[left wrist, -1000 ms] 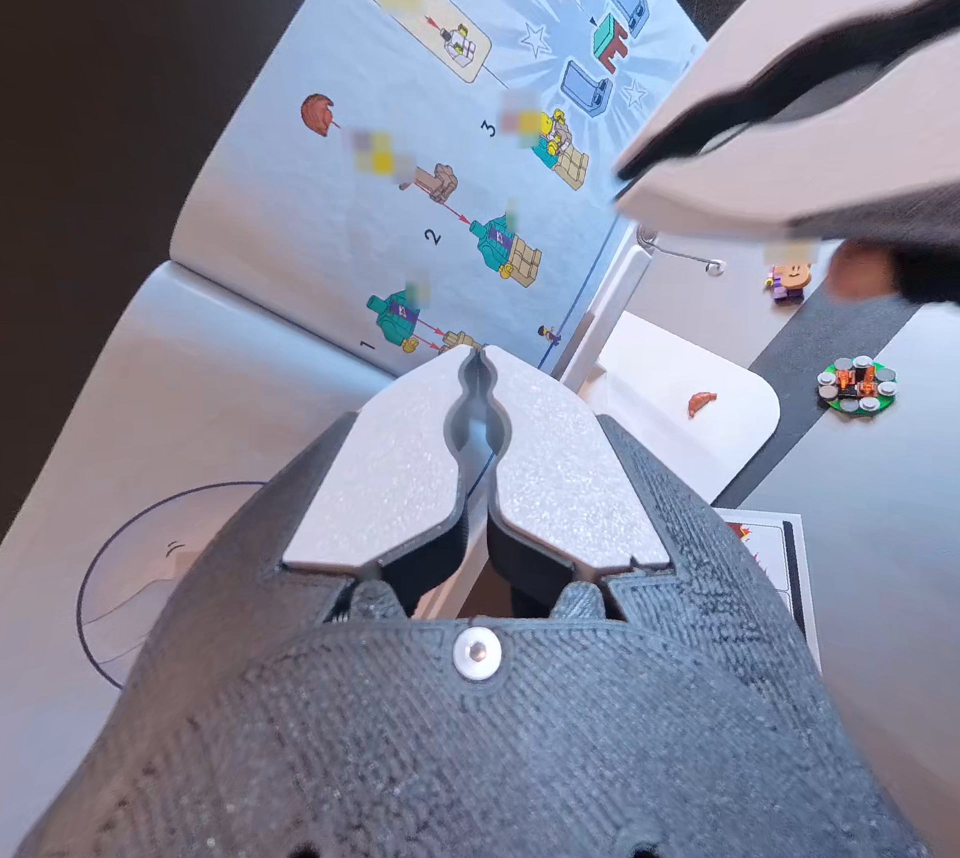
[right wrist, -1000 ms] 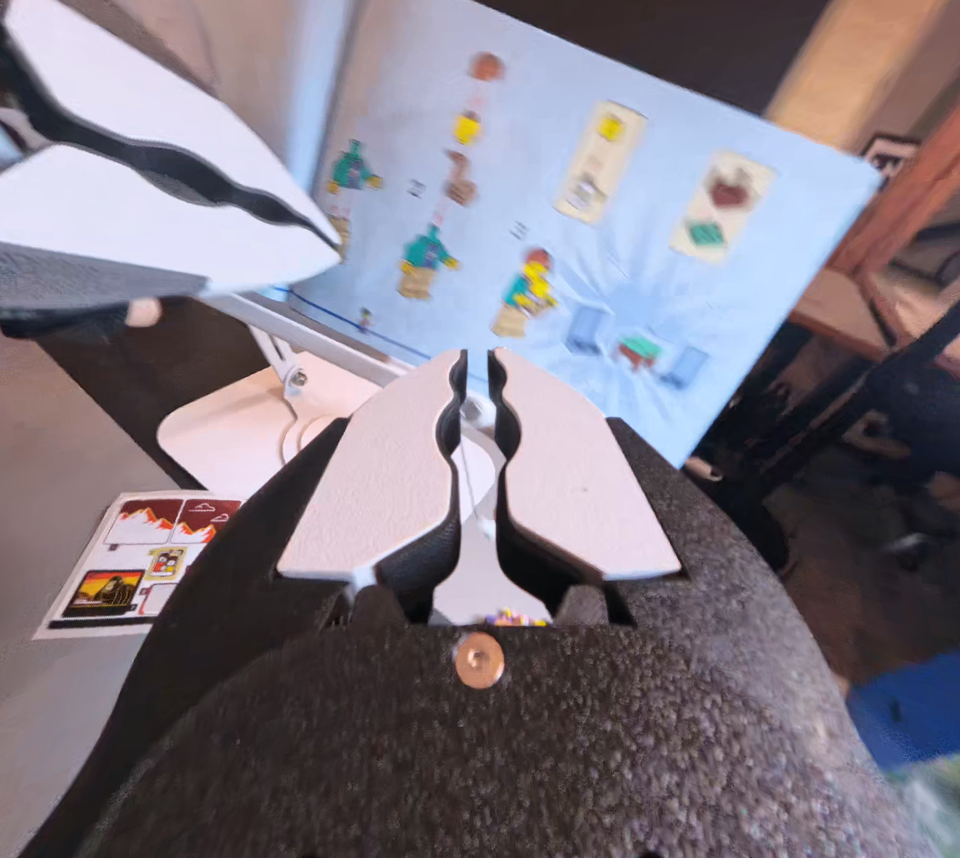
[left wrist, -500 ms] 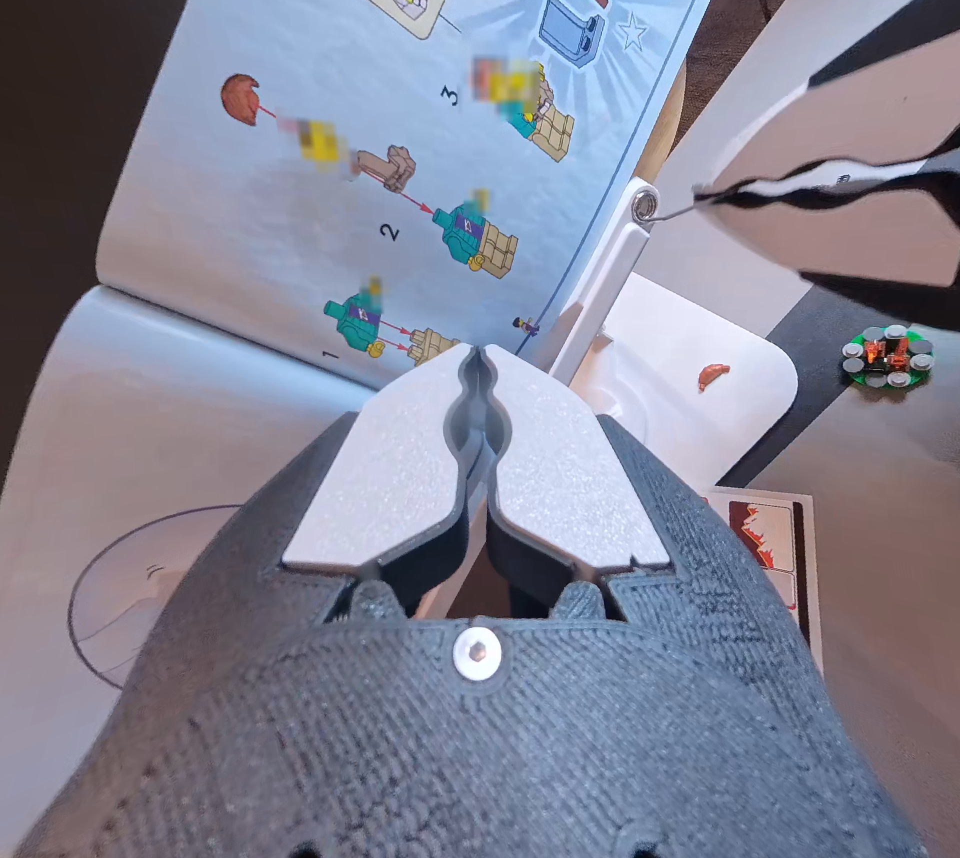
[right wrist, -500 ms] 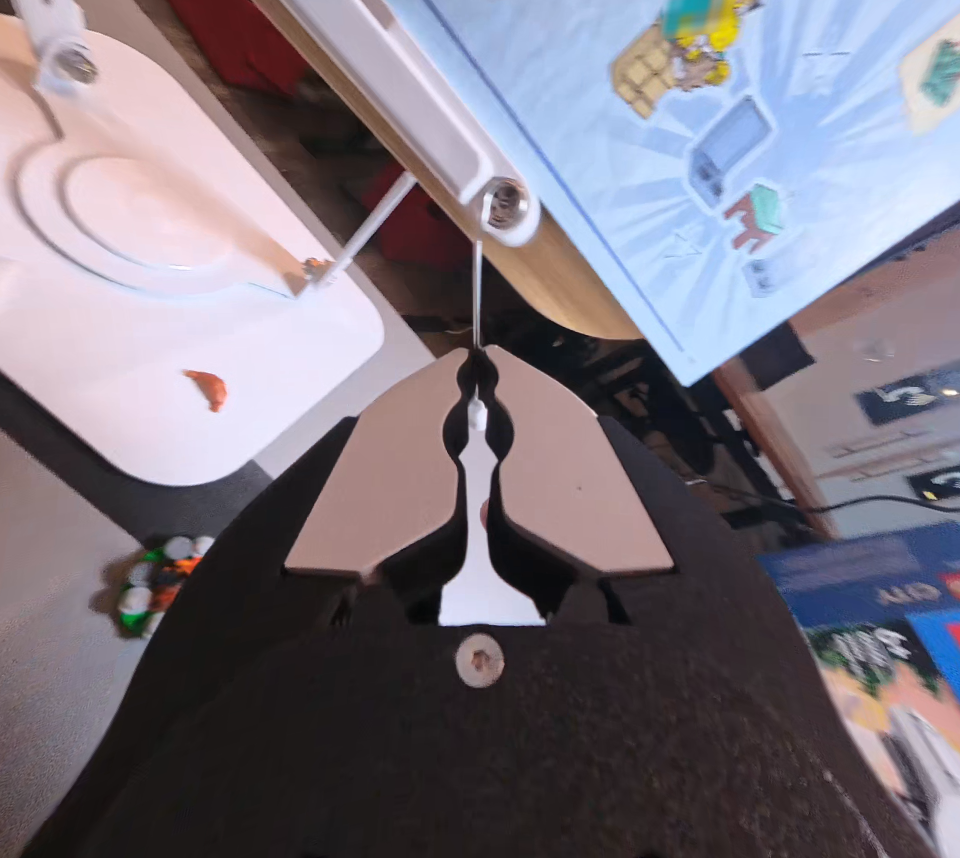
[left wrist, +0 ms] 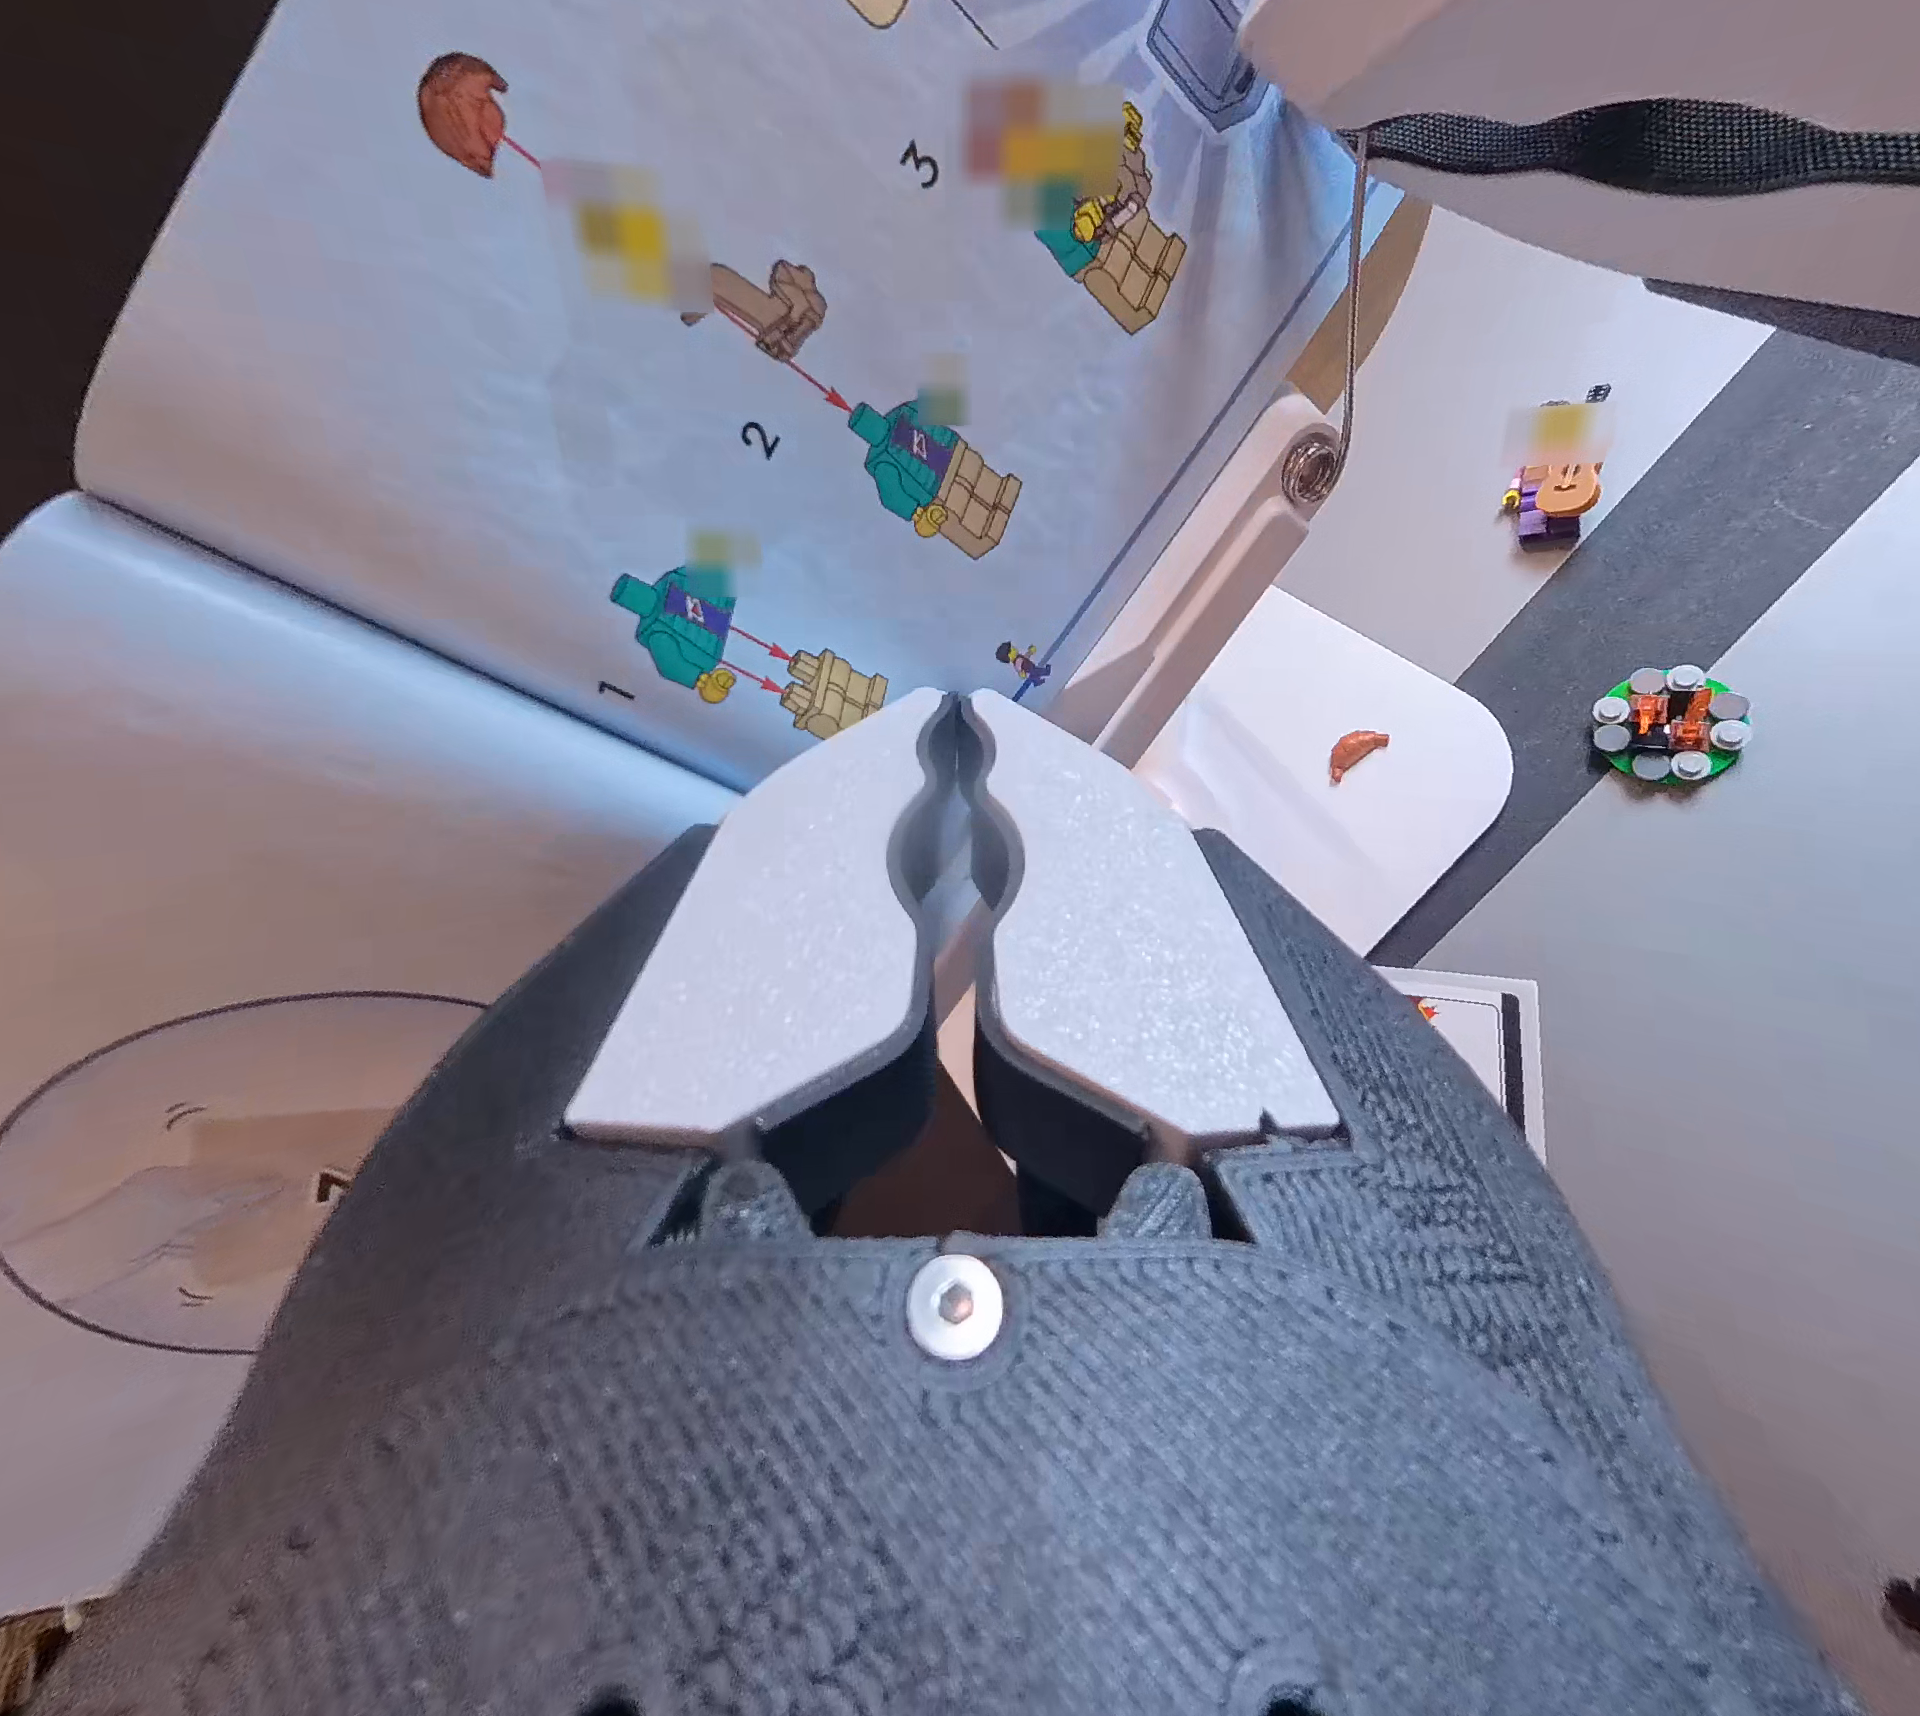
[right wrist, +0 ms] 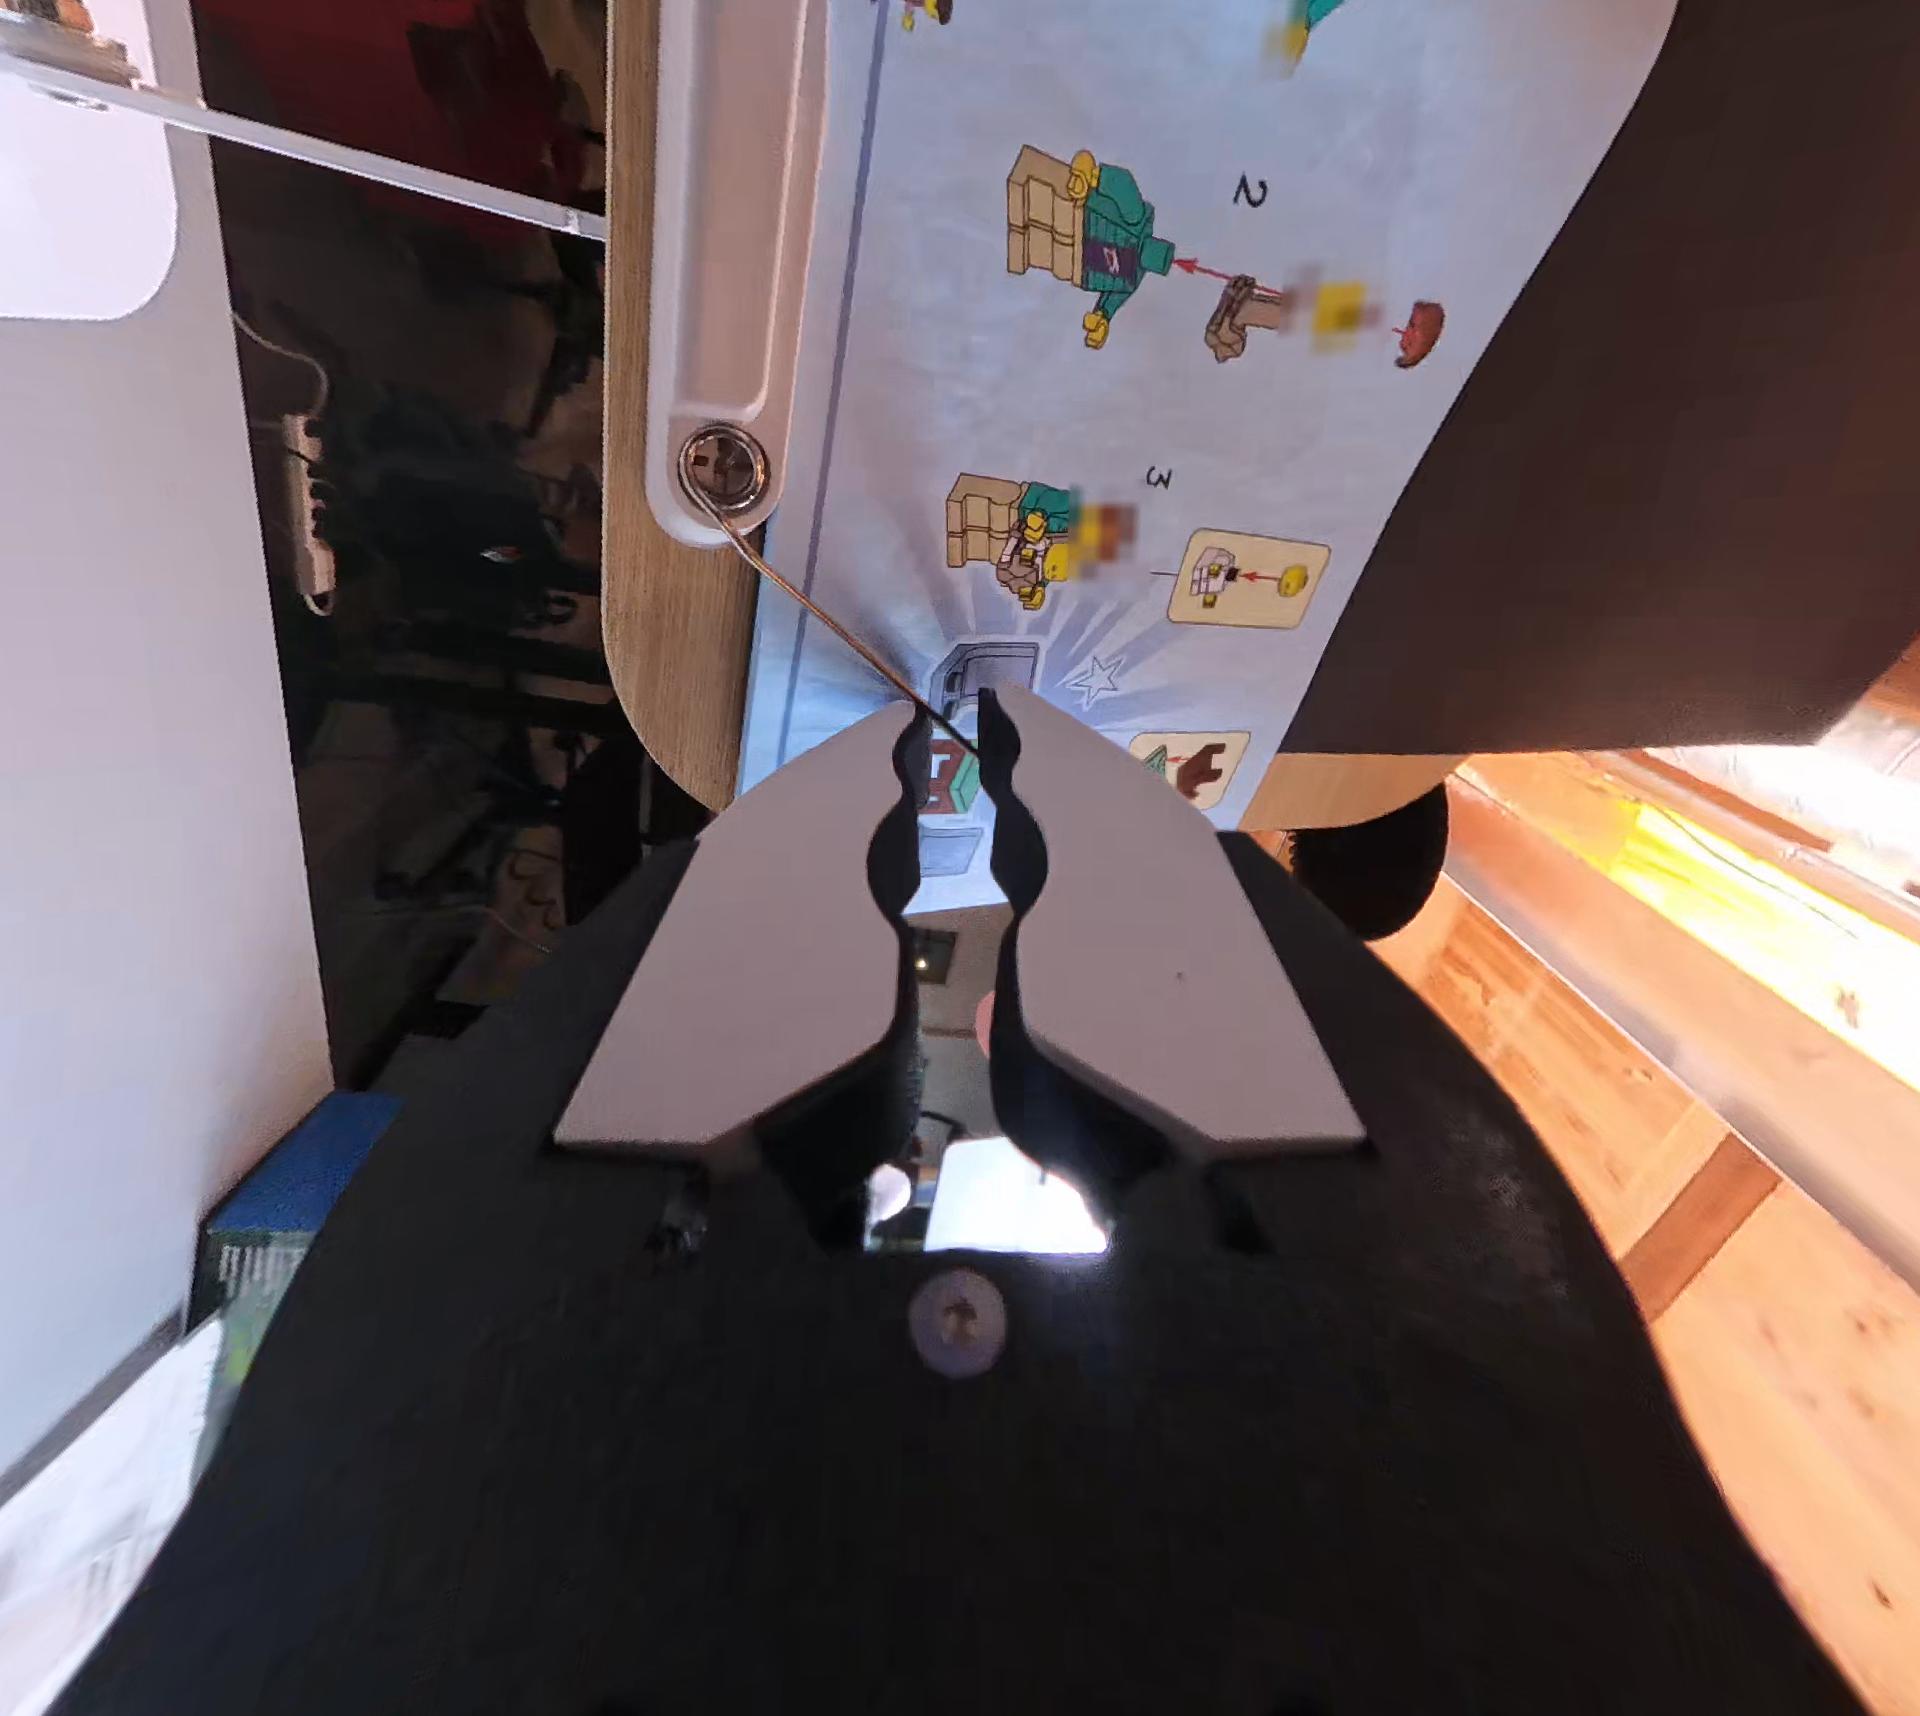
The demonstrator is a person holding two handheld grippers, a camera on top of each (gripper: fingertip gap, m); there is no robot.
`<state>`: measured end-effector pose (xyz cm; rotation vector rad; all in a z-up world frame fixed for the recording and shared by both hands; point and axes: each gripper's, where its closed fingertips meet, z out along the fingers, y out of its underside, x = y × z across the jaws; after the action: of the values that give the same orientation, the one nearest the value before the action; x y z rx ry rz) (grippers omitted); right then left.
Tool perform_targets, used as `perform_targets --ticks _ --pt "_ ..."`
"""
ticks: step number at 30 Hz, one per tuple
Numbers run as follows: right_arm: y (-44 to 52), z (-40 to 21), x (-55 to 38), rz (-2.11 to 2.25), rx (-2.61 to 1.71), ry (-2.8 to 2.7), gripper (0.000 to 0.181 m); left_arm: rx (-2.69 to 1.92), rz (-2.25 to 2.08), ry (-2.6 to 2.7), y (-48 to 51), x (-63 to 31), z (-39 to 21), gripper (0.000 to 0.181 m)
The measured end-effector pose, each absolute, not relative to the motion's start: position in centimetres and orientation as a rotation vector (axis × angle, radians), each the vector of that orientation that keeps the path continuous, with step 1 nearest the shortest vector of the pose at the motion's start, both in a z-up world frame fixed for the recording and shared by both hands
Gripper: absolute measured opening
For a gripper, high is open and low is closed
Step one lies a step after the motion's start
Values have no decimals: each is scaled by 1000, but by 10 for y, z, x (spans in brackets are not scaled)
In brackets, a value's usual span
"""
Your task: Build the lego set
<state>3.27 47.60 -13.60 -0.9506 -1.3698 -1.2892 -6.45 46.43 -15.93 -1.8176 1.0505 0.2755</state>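
The open instruction booklet (left wrist: pixel 520 316) leans on a white book stand. My left gripper (left wrist: pixel 956 705) is shut at the booklet's lower edge, and a page edge appears pinched between its jaws. My right gripper (right wrist: pixel 951 716) is closed on the thin wire page holder (right wrist: pixel 831 617), which runs from the pivot screw (right wrist: pixel 724 466) on the stand's ledge. In the left wrist view the right gripper (left wrist: pixel 1340 134) sits at the upper right over the page, with the wire (left wrist: pixel 1354 295) hanging down to the pivot. The booklet (right wrist: pixel 1247 378) fills the right wrist view.
On the table to the right lie a small minifigure (left wrist: pixel 1553 492) and a round green campfire build (left wrist: pixel 1671 724). A brown croissant piece (left wrist: pixel 1356 750) lies on the stand's white base (left wrist: pixel 1434 845). A sticker sheet (left wrist: pixel 1496 1043) lies in front. The stand's wooden back board (right wrist: pixel 665 627) shows beside the ledge. The tips of one gripper are about 10 centimetres away from the tips of the other.
My right gripper closed on the wire holder's end and swung it up from beside the stand to over the page's lower right. My left gripper stayed shut at the booklet's edge.
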Motion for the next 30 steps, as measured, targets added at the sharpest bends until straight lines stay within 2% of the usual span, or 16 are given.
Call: perform_targets --ticks 14,18,24,27,30 --pt "480 -127 16 -1365 -780 -1503 13 -1794 281 1056 464 -63 -159 0" --pt "481 -128 18 -1307 -862 -1475 15 -1792 240 1038 464 -62 -159 0" --pt "462 -134 31 -976 -1083 -1278 29 -1771 227 1035 464 -62 -159 0" --pt "449 -139 27 -525 -1343 -1065 32 -1768 202 1021 464 -62 -158 0" --pt "450 -144 16 -3 -1599 -805 45 -1765 167 993 463 -61 -158 0"
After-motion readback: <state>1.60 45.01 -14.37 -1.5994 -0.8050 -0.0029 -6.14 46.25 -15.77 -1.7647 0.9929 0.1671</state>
